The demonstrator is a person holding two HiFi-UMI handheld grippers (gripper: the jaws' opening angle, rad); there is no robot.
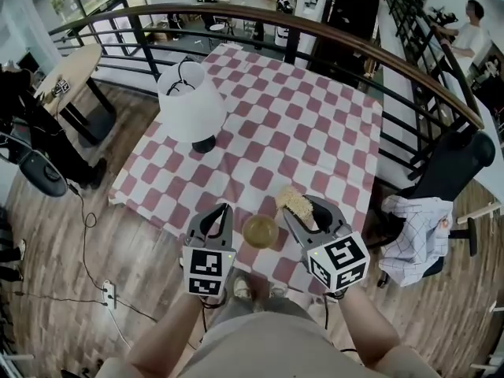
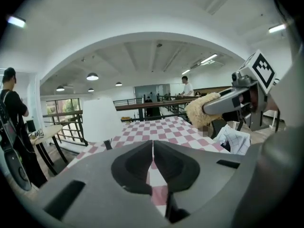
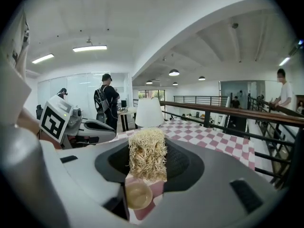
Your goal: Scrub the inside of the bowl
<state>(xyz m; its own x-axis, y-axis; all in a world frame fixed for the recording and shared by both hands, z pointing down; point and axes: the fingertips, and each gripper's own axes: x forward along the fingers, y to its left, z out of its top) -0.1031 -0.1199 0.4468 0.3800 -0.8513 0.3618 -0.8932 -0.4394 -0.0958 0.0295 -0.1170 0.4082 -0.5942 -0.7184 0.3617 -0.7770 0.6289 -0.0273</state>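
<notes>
The small round bowl (image 1: 261, 231), glossy and amber-tinted, sat near the front edge of the surface (image 1: 315, 124), which was covered in soft red-and-white checks. It lay between the two grippers and, I judged, lower than both. The right gripper (image 1: 302, 205) had its fingers pinching a scrubber (image 1: 297, 202), a coarse, straw-coloured tangle of fibres whose long side ran along the fingers. In the right gripper view the bowl showed just under the scrubber's tip, so a dip downward looked like the way in. The left gripper (image 1: 220, 209) was beside the bowl, fingers pressed together on nothing. A white lamp (image 1: 190, 101) stood farther back.
</notes>
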